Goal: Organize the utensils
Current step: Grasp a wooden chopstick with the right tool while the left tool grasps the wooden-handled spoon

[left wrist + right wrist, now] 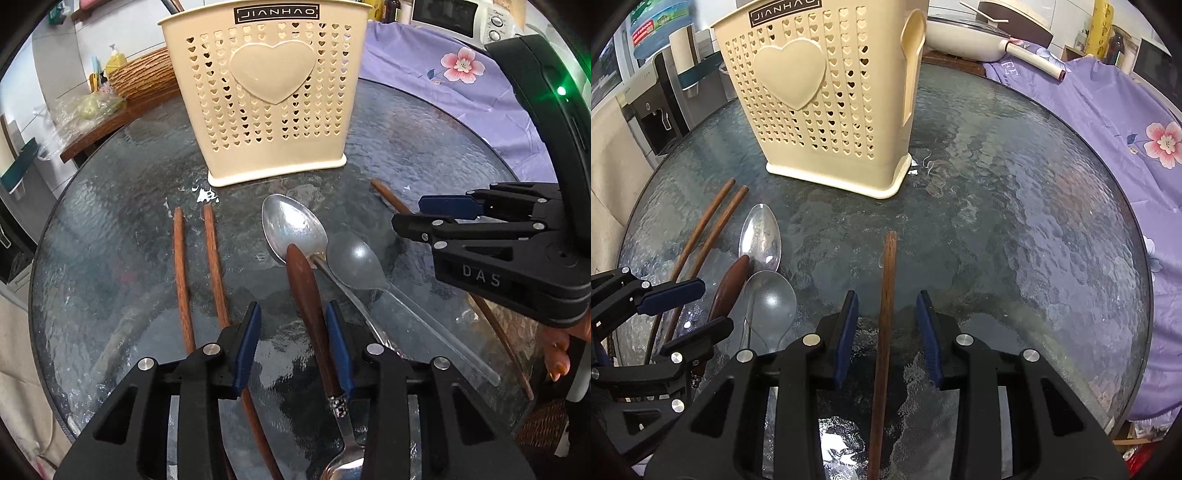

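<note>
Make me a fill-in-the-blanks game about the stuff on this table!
1. The big shape on the front of the cream utensil holder is a ____.
2. The left hand-held gripper straddles a utensil with a ____ handle.
3. The right hand-held gripper straddles a single ____.
4. The tabletop is made of ____.

Missing words: heart; wooden; chopstick; glass

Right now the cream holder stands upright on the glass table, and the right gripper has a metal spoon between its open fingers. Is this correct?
Not quite. The cream holder does stand upright on the glass table, but the right gripper has a wooden chopstick between its open fingers, not a metal spoon. The right wrist view shows this: the pads stand clear of the stick on both sides.
</note>
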Motion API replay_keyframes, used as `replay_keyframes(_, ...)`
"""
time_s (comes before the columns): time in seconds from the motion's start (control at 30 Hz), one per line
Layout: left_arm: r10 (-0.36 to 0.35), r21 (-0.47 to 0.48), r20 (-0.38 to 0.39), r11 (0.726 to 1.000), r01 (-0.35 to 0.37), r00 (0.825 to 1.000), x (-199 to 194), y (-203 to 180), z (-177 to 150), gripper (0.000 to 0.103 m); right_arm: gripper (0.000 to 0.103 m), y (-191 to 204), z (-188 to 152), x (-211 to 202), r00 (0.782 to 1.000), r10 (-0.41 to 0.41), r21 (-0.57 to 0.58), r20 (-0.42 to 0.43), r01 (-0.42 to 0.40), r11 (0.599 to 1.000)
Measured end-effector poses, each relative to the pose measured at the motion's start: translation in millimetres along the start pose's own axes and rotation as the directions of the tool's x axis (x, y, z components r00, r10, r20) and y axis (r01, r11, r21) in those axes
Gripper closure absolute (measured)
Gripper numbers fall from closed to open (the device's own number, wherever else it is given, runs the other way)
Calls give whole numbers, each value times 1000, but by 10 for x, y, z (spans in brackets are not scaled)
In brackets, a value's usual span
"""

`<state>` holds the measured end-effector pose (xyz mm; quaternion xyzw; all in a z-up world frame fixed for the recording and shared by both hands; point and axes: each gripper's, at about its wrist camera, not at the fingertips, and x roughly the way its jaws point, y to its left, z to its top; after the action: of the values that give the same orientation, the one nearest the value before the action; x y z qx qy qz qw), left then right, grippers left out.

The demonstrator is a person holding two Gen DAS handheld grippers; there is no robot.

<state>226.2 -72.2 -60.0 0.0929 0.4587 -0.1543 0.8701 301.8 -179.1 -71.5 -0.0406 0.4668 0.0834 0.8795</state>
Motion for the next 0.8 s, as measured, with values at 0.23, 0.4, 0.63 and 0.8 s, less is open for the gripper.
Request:
replay_keyframes(0.23,8,-10,0,1000,-8,1000,58,16,96,73,71,15,61,32,1000,2,-2,-10,-2,1000)
replay_keyframes(0.4,9,-16,0,1000,-9,1000,96,33,174,77,76,24,142,76,1000,9,-7,-16,-9,1000)
replay_keyframes(0.63,17,-27,3,999,-16,1000,129,45,210,84,85,87,191,99,1000,12,-31,-19,-13,999)
replay_keyframes(0.8,16,-40,9,999,-16,1000,132,67,209,84,93,160,189,103,1000,14,-59,-21,-15,998)
